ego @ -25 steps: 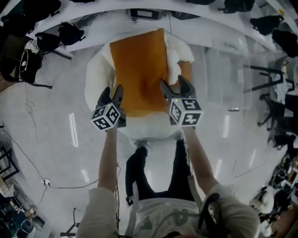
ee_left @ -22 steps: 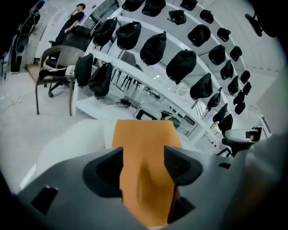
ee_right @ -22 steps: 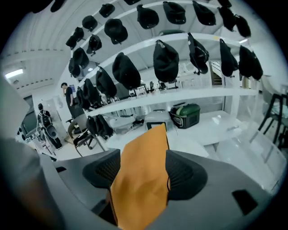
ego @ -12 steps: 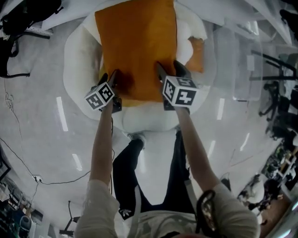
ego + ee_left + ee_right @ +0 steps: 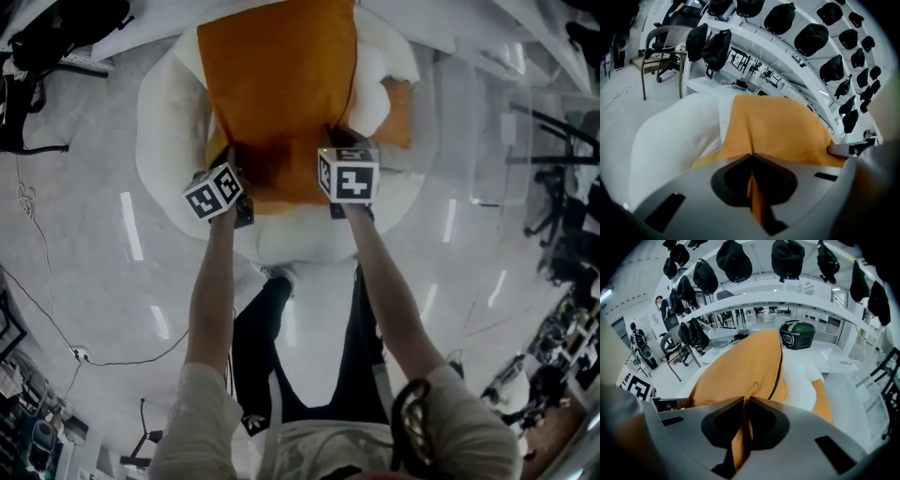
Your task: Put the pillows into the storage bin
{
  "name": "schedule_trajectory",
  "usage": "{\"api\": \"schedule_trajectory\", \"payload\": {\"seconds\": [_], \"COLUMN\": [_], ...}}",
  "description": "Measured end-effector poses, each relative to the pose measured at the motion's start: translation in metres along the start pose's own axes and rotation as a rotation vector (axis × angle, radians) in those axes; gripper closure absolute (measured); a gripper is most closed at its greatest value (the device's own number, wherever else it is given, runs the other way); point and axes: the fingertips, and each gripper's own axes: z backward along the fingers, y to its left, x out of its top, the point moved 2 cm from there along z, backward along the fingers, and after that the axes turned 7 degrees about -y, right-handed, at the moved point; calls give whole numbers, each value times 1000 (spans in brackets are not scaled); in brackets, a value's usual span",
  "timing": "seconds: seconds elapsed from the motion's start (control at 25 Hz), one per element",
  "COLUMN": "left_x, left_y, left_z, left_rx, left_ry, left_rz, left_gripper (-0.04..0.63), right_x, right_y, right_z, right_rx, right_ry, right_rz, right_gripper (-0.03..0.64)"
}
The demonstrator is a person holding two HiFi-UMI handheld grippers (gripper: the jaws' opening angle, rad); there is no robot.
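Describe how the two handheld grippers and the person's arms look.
The left gripper and right gripper each have a smooth grey body with a dark heart-shaped recess around dark jaws and dark slots beside it. Each carries a white cube with black square markers: left cube, right cube. The person wears pale sleeves reaching about the elbows.
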Motion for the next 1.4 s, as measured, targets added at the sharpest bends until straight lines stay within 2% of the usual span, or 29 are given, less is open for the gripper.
{"api": "schedule_trajectory", "payload": {"seconds": [0.12, 0.28, 0.44, 0.56, 0.68, 0.8, 1.04, 1.4], "left_x": [32, 54, 54, 63, 52, 36, 22, 22], "left_y": [-29, -77, -143, -198, -253, -297, -359, -476], "left_z": [34, 85, 157, 199, 238, 269, 305, 332], "left_rx": [-27, -38, -11, 5, 24, 26, -50, -195], "left_ry": [-98, -77, -79, -148, -224, -277, -318, -421], "left_rz": [34, -4, 3, 34, 76, 96, 110, -27], "left_gripper": [586, 586, 586, 586, 586, 586, 586, 586], "right_x": [27, 57, 69, 94, 112, 118, 124, 119], "right_y": [-13, -23, -51, -77, -108, -133, -171, -264], "right_z": [25, 75, 157, 206, 257, 304, 381, 469], "right_rx": [-45, -2, 15, 77, 148, 171, 115, 32], "right_ry": [-26, -50, -38, -78, -120, -159, -221, -371], "right_rz": [-12, -60, -40, 9, 60, 116, 150, 95], "right_gripper": [603, 604, 604, 604, 604, 604, 604, 604]}}
